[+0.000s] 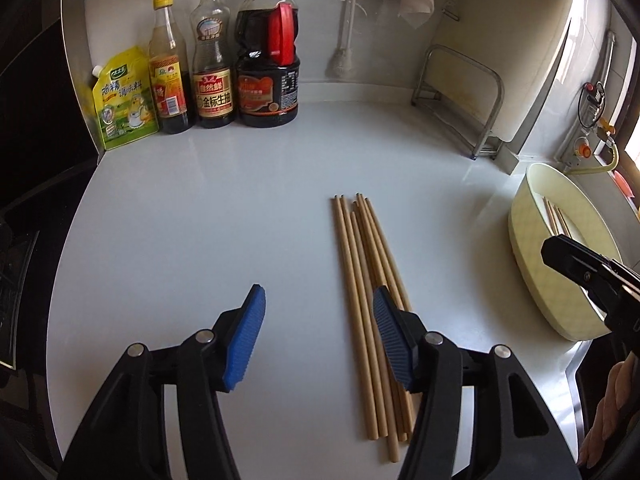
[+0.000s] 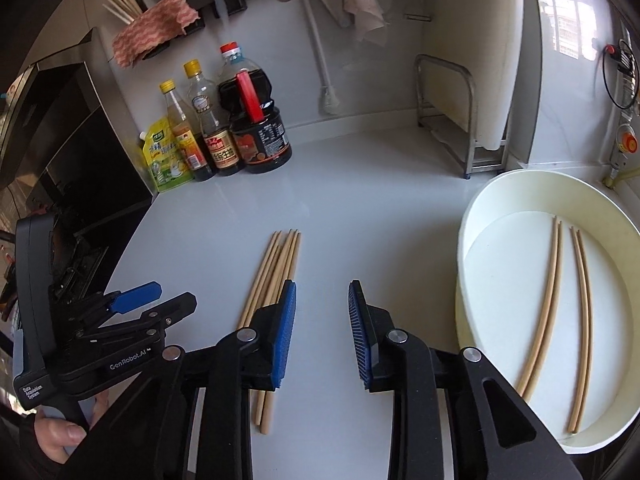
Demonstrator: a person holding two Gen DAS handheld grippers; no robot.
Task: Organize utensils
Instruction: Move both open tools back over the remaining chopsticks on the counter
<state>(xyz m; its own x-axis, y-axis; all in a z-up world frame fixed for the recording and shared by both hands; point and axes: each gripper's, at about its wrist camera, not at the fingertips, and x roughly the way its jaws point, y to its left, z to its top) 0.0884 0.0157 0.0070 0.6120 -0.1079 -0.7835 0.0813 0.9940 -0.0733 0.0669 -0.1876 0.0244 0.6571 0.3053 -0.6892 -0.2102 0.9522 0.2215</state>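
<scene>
A bundle of several wooden chopsticks (image 1: 366, 280) lies on the white counter (image 1: 200, 240), pointing away from me. My left gripper (image 1: 319, 300) hovers over the near half of the bundle, open and holding nothing, its right finger above the sticks. My right gripper (image 2: 322, 292) is open and empty too, just right of the same chopsticks (image 2: 276, 268), its left finger overlapping them. A cream round basin (image 2: 480, 208) at the right holds two pairs of chopsticks (image 2: 548, 300). In the right wrist view my left gripper (image 2: 176, 295) shows at the left.
Three sauce bottles (image 1: 212, 60) and a yellow seasoning pouch (image 1: 124, 100) stand at the back left. A metal rack (image 1: 460, 96) with a white cutting board stands at the back right. A black appliance (image 2: 72, 152) borders the counter's left edge. A wall rail carries a cloth and a chopstick holder (image 2: 128, 4).
</scene>
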